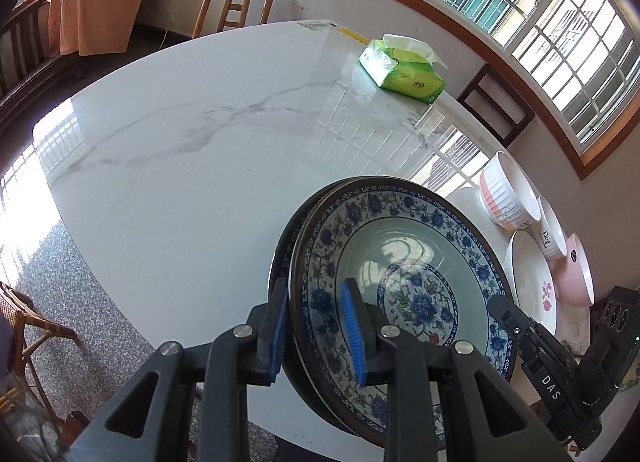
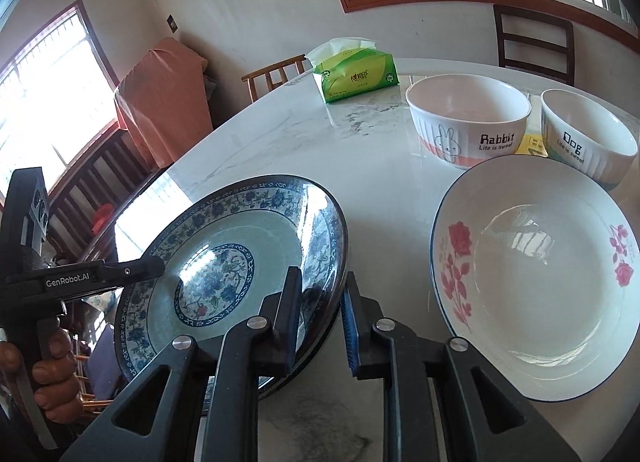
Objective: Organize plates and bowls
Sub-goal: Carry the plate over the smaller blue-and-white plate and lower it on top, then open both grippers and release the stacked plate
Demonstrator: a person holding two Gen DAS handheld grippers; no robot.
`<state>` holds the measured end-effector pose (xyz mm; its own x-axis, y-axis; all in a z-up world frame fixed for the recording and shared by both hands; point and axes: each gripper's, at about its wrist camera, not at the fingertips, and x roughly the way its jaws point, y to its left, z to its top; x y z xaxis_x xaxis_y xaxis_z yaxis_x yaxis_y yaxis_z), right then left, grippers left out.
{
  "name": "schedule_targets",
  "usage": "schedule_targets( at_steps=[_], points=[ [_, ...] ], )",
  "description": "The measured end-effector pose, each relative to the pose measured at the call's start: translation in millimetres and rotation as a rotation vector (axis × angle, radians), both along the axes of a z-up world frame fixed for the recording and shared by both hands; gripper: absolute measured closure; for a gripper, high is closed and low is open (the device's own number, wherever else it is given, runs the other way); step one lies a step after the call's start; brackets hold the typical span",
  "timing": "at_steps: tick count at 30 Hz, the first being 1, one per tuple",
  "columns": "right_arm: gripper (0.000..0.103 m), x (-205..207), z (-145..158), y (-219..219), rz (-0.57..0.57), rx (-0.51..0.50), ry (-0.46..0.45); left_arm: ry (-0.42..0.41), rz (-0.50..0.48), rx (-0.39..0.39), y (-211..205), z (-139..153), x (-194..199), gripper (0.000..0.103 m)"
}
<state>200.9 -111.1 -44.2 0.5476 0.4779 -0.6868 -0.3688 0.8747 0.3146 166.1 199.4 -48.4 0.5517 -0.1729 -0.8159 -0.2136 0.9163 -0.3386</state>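
Note:
A blue-and-white floral plate (image 1: 404,262) (image 2: 224,262) is tilted over the marble table's near edge, with a second dark-rimmed plate (image 1: 282,258) stacked under it. My left gripper (image 1: 316,326) straddles its left rim, one finger inside and one outside. My right gripper (image 2: 320,318) straddles its right rim the same way. Both appear closed on the rim. A white rose plate (image 2: 536,278) (image 1: 532,282) lies to the right. Behind it stand the Rabbit bowl (image 2: 468,118) (image 1: 510,190) and the Dog bowl (image 2: 588,134) (image 1: 554,234). A pink bowl (image 1: 576,270) lies at the far right.
A green tissue pack (image 1: 402,70) (image 2: 356,70) sits at the table's far side. The white marble table (image 1: 192,134) extends left. Wooden chairs (image 1: 234,8) stand around it, one (image 2: 534,42) under the window. A rattan chair (image 1: 24,326) is at the lower left.

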Motion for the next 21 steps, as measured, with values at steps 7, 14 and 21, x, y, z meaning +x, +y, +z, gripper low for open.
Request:
schedule_targets(
  at_steps=[7, 14, 21],
  points=[
    [0.083, 1.1, -4.3, 3.6, -0.006, -0.017, -0.012, -0.005, -0.005, 0.0, 0.4, -1.1, -0.8, 0.077],
    [0.081, 0.7, -6.3, 8.4, -0.004, -0.054, -0.032, -0.017, 0.005, 0.009, 3.9, 1.7, -2.0, 0.075],
    [0.077, -2.0, -6.9, 17.4, 0.009, -0.11, -0.058, -0.072, -0.001, -0.027, 5.7, 11.6, -9.5, 0.075]
  ],
)
